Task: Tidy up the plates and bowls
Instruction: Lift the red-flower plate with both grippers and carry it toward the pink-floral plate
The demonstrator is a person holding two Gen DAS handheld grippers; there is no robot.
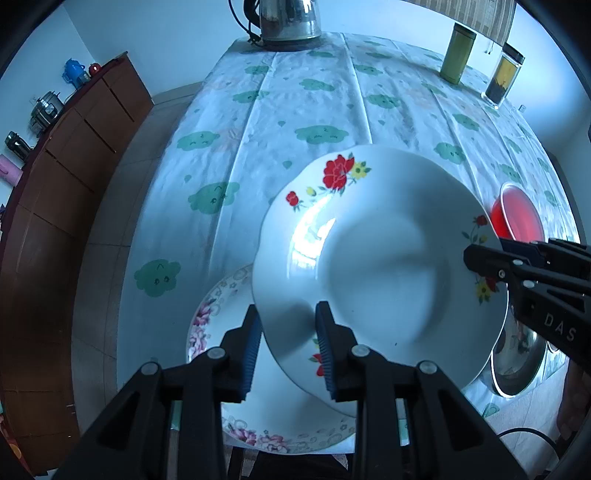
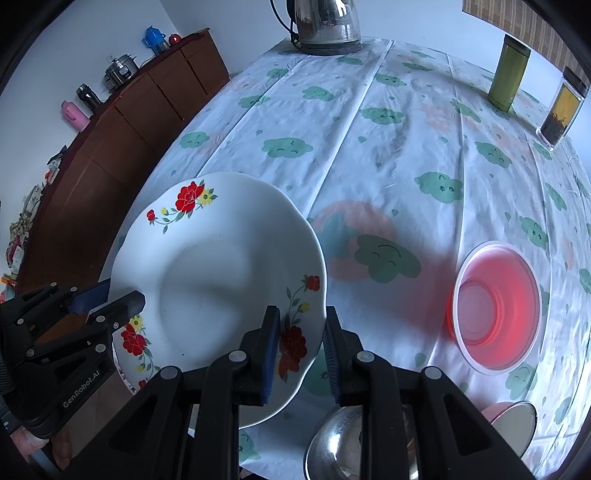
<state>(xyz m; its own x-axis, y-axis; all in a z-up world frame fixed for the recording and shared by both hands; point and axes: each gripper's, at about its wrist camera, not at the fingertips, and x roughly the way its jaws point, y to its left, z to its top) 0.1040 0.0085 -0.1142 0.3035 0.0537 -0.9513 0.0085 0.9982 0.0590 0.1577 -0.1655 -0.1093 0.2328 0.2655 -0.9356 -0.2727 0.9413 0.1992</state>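
A white plate with red flowers (image 1: 384,258) is held tilted above the table by both grippers. My left gripper (image 1: 288,354) is shut on its near-left rim. My right gripper (image 2: 301,354) is shut on its right rim (image 2: 291,347) and shows in the left wrist view (image 1: 491,266) at the plate's right edge. The left gripper shows in the right wrist view (image 2: 107,302) at the plate's left edge. Below it lies a plate with a pink flower border (image 1: 214,314) at the table's near edge. A red plastic bowl (image 2: 498,306) stands upright to the right. A steel bowl (image 1: 517,362) sits near the front edge.
A steel kettle (image 1: 288,18) stands at the table's far edge. A green canister (image 1: 458,51) and a clear jar with dark contents (image 1: 504,77) stand at the far right. A brown cabinet (image 1: 66,166) runs along the left. A small round lid-like object (image 2: 515,421) lies near the steel bowl.
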